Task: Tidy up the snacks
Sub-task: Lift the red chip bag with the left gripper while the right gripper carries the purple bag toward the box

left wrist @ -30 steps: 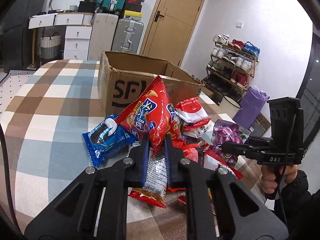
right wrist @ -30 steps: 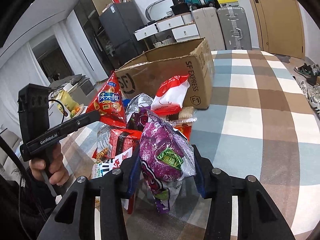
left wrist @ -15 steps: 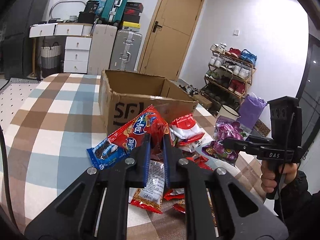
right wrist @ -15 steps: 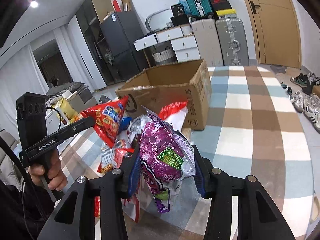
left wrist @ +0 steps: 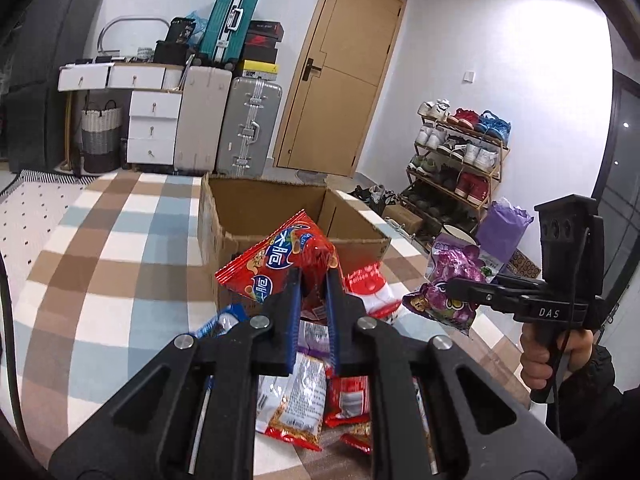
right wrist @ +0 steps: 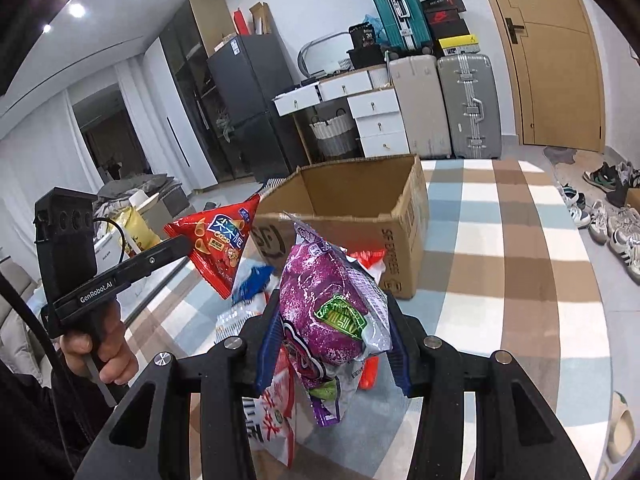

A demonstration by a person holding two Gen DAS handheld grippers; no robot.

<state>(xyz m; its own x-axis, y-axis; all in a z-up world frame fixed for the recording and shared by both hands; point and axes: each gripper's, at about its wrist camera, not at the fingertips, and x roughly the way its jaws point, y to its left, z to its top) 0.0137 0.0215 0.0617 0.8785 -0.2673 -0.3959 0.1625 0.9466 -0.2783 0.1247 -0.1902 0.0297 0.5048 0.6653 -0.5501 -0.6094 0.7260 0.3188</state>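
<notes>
My left gripper (left wrist: 313, 276) is shut on a red chip bag (left wrist: 276, 260) and holds it in the air in front of the open cardboard box (left wrist: 256, 216). The bag also shows in the right wrist view (right wrist: 218, 244). My right gripper (right wrist: 332, 300) is shut on a purple snack bag (right wrist: 328, 300), lifted above the table near the box (right wrist: 360, 200); that bag shows in the left wrist view (left wrist: 452, 280) too. A pile of red, white and blue snack packs (left wrist: 308, 392) lies on the checked tablecloth below both grippers.
The box interior looks empty. The checked table (left wrist: 100, 264) extends left and behind the box. Suitcases (left wrist: 248, 120), white drawers (left wrist: 152, 128), a wooden door (left wrist: 344, 72) and a shoe rack (left wrist: 456, 152) stand beyond the table. A black fridge (right wrist: 248, 112) stands at the back.
Both grippers have risen with their bags. The red chip bag and the purple bag left the pile and now hang higher, closer to the box opening.
</notes>
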